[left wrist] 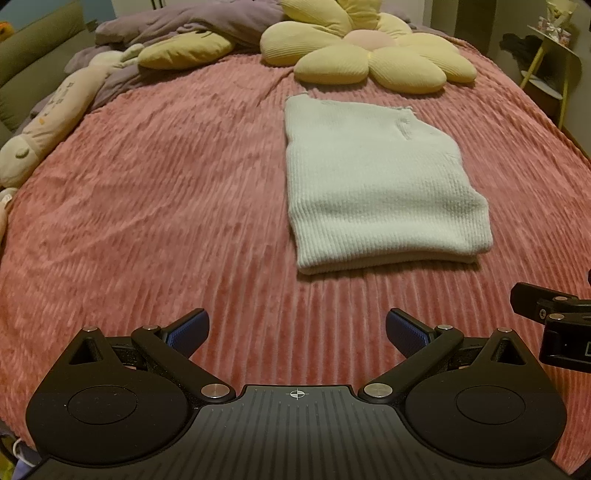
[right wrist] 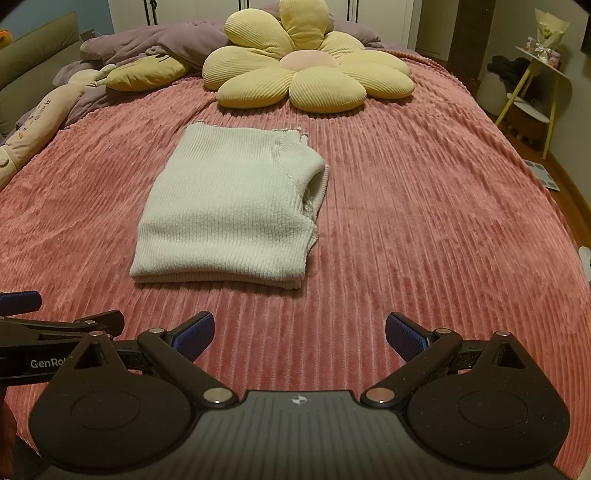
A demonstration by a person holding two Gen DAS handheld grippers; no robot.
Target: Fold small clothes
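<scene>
A white ribbed knit garment [left wrist: 376, 184] lies folded into a thick rectangle on the pink ribbed bedspread [left wrist: 166, 192]. It also shows in the right wrist view [right wrist: 229, 206], with its collar at the far right corner. My left gripper [left wrist: 297, 332] is open and empty, held above the bedspread short of the garment's near fold. My right gripper [right wrist: 299, 336] is open and empty, near and to the right of the garment. Each gripper shows at the edge of the other's view.
A yellow flower-shaped cushion [right wrist: 295, 70] lies at the head of the bed beyond the garment. A purple duvet [left wrist: 177, 26] and a long plush toy [left wrist: 55, 110] line the left side. A small yellow-legged side table [right wrist: 535, 88] stands right of the bed.
</scene>
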